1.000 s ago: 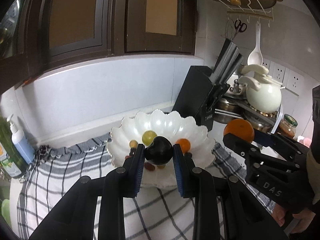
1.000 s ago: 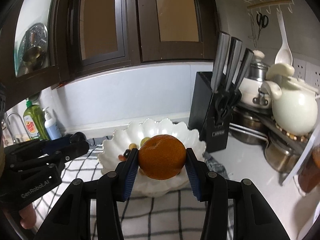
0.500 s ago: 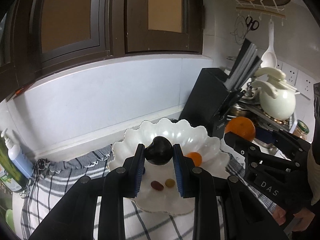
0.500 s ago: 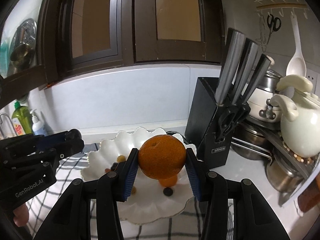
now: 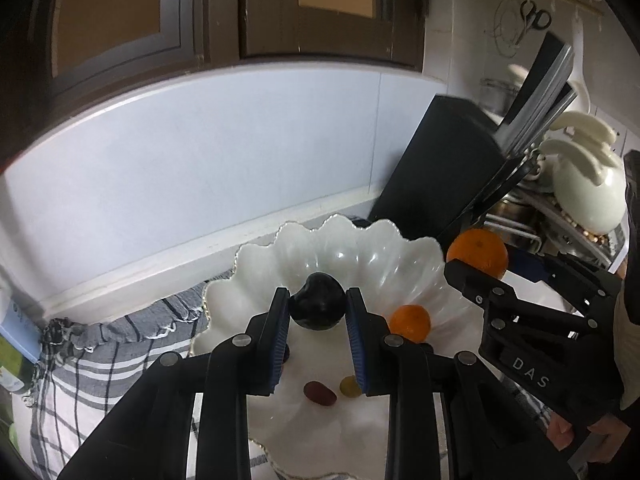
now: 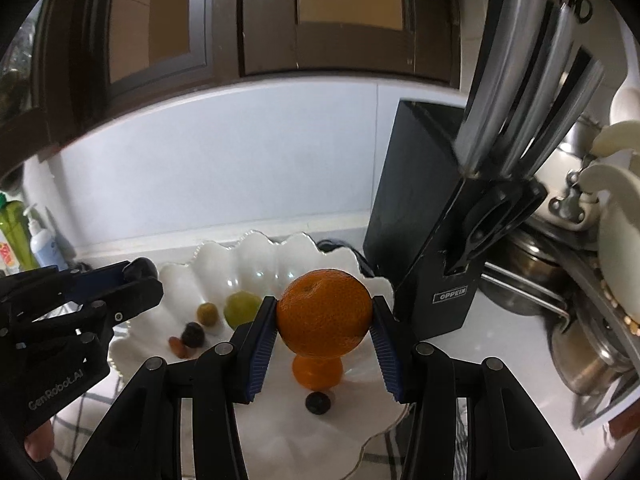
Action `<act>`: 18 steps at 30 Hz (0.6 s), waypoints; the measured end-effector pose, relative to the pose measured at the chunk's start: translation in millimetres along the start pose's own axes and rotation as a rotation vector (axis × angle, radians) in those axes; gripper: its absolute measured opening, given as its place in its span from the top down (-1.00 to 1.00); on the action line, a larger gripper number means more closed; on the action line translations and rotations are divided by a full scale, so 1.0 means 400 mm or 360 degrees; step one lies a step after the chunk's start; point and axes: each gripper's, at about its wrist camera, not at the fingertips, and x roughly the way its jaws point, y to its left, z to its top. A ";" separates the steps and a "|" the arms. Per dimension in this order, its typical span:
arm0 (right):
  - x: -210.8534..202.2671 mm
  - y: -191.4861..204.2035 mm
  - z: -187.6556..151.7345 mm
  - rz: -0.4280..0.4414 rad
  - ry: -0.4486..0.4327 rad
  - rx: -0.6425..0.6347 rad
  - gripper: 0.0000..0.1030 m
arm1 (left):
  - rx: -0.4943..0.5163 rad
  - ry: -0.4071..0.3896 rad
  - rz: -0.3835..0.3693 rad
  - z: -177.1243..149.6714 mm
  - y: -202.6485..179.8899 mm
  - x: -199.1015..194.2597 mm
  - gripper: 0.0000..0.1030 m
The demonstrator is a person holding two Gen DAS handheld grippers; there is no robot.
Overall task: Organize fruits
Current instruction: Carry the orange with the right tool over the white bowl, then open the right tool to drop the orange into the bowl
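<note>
Nearest, left gripper (image 5: pixel 318 310) pinching a dark plum (image 5: pixel 318 307) above the white scalloped bowl (image 5: pixel 360 240); right gripper (image 6: pixel 325 320) clamped on a large orange (image 6: pixel 325 310) over the same bowl. Below, in the bowl: small orange (image 6: pixel 318 370), dark berry (image 6: pixel 319 402), green grape (image 6: pixel 241 307). Beyond, black knife block (image 6: pixel 420 240) against the wall

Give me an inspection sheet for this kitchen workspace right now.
Surface: checked cloth under the white scalloped bowl.
Job's things: small orange, red grape, green grape in the bowl.
Clutter: knife block, cream pot, soap bottles.
Grippers: left hand-held gripper shut on dark plum; right hand-held gripper shut on large orange.
Cables: nothing seen.
Surroundings: dark cabinets, white backsplash.
</note>
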 end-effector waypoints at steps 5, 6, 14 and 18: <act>0.059 -0.008 -0.005 0.0000 0.0086 0.0008 0.08 | 0.0010 0.0086 -0.0007 -0.006 0.003 0.057 0.45; 0.069 -0.009 -0.006 0.0001 0.0100 0.0009 0.08 | 0.0011 0.0103 -0.0011 -0.005 0.005 0.067 0.45; 0.114 -0.017 -0.019 0.0036 0.0184 0.0043 0.07 | 0.0043 0.0168 -0.0028 -0.007 -0.002 0.108 0.28; 0.117 -0.025 -0.038 0.0053 0.0222 0.0097 0.06 | 0.0050 0.0136 0.0012 -0.007 -0.004 0.099 0.00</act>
